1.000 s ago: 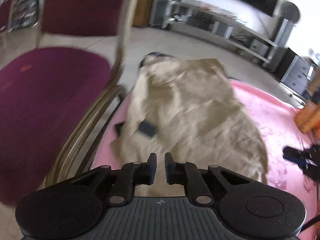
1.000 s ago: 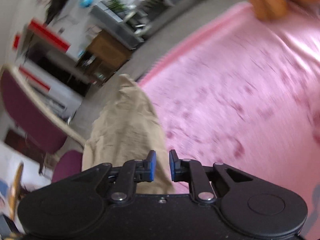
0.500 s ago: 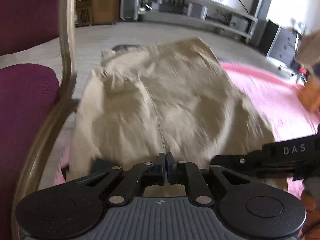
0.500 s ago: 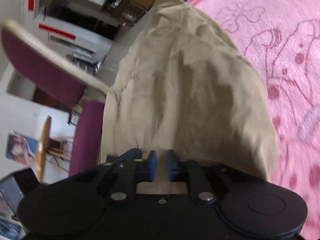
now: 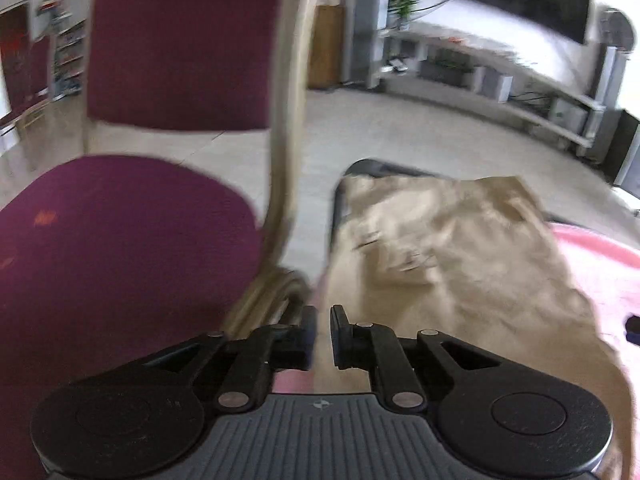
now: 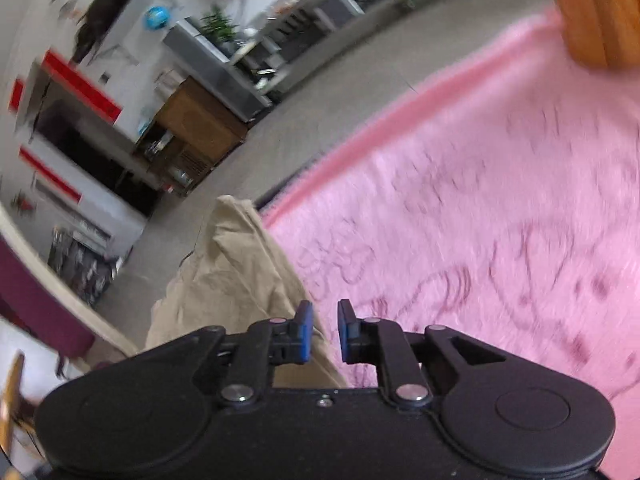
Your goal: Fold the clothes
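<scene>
A beige garment (image 5: 440, 260) lies crumpled on a pink blanket (image 5: 600, 264), its far end hanging past the blanket's edge. My left gripper (image 5: 323, 320) hovers at the garment's near left edge. Its jaws are almost together, with a slim gap and nothing pinched that I can see. In the right wrist view the beige garment (image 6: 232, 280) lies to the left, beside the pink blanket (image 6: 480, 240). My right gripper (image 6: 325, 320) is over the garment's right edge. Its blue-padded jaws are opening and nothing is pressed between them.
A maroon chair (image 5: 120, 240) with a pale curved frame (image 5: 284, 160) stands close on the left of the blanket. An orange wooden object (image 6: 592, 12) rests at the blanket's far right. Shelves, a cabinet and a screen line the room beyond the bare floor.
Half a second ago both grippers were down at the garment's near edge with jaws closed. Both have since swung apart, the left towards the chair and the right towards the blanket. The right jaws stand wider.
</scene>
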Demonstrator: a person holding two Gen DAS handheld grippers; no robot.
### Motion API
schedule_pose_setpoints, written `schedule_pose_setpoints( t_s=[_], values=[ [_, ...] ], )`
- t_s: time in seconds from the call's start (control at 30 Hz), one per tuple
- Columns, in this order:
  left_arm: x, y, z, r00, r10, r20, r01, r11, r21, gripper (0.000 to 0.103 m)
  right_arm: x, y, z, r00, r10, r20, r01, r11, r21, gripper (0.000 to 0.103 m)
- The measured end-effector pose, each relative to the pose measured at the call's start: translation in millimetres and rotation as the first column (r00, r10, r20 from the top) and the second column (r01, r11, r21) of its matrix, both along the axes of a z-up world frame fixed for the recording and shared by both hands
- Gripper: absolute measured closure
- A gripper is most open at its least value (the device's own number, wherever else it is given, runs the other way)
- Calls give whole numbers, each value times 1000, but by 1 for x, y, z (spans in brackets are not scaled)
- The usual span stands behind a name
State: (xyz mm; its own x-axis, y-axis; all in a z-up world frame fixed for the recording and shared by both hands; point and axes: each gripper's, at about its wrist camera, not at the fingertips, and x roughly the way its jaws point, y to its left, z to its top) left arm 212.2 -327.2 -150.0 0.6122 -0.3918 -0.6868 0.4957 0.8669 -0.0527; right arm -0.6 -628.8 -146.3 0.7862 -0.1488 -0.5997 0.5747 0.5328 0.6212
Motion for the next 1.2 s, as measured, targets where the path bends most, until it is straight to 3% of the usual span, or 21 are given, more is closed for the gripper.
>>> schedule_pose_setpoints(
  t_s=[0.1,0.2,0.4,0.5,0.6,0.67,0.77,0.9,1.07,1.2],
  values=[
    [-9,-15,4,994,-106,-27,105,994,-30,92,16,1,9,989,143,48,-145,988,53,88],
    [-18,-41,-3,982,-185,37,184,982,34,82,45,19,13,955,287,71,-292,954,73,88],
    [18,-56,-31,992,-122,28,119,991,66,91,97,52,-10,893,450,11,-448,886,118,88],
    [26,-50,-41,994,-98,39,94,992,81,84,99,48,-24,903,429,18,-428,895,126,100],
    [25,-49,-38,996,-47,70,38,991,126,85,74,20,-28,980,192,44,-196,975,103,103],
    [20,-47,-35,995,-25,97,9,986,169,85,51,7,-25,999,33,24,-35,995,90,103],
    [8,-40,-23,993,-9,114,-17,975,222,84,19,7,-2,993,-93,-78,89,995,-53,88],
    [-12,-22,7,998,13,58,-27,970,243,77,-42,20,38,997,-56,-47,53,997,-62,86],
    [-68,31,41,999,13,-49,-7,992,124,75,-109,63,102,999,31,-28,-35,990,-139,83],
    [-123,82,47,995,-14,-99,21,997,77,71,-157,106,152,997,77,18,-72,977,-200,72]
  ],
)
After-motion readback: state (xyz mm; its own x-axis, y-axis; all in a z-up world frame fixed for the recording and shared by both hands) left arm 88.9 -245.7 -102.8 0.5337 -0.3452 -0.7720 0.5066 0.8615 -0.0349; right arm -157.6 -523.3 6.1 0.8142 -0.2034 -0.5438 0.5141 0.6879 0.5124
